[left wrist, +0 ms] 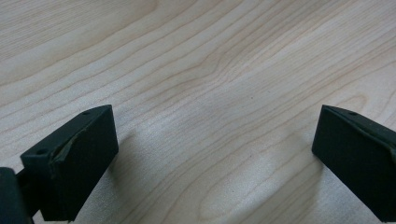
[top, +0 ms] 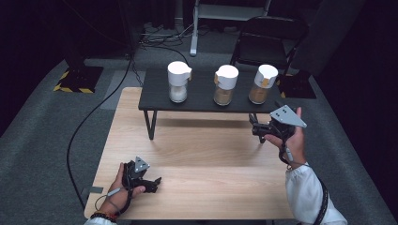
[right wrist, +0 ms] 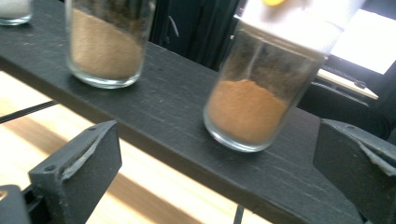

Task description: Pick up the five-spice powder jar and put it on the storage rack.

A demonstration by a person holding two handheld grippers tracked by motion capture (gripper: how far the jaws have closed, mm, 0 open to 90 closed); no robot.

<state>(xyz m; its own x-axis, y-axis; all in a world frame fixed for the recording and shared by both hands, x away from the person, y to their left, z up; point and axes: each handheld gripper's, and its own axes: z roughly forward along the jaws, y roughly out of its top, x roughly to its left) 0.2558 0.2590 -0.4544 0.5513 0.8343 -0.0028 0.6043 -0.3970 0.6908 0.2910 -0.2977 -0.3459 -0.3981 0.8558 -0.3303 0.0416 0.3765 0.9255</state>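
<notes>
Jar point(right wrist: 254, 98) of brown powder stands ungrasped on the shelf point(right wrist: 173, 116) just ahead of the wide-open, empty right tongs point(right wrist: 217, 177); left tongs point(left wrist: 212, 158) gape empty over the table point(left wrist: 196, 70).

high overhead view; two close tongs-mounted views

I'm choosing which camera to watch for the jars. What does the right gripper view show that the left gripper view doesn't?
The right gripper view alone has the black shelf with two glass jars of brown powder: the right jar between the open jaws of the right gripper, and the middle jar farther off. The left gripper view alone has the left gripper, jaws open over bare wood. Both show the wooden table below and nothing gripped.
</notes>
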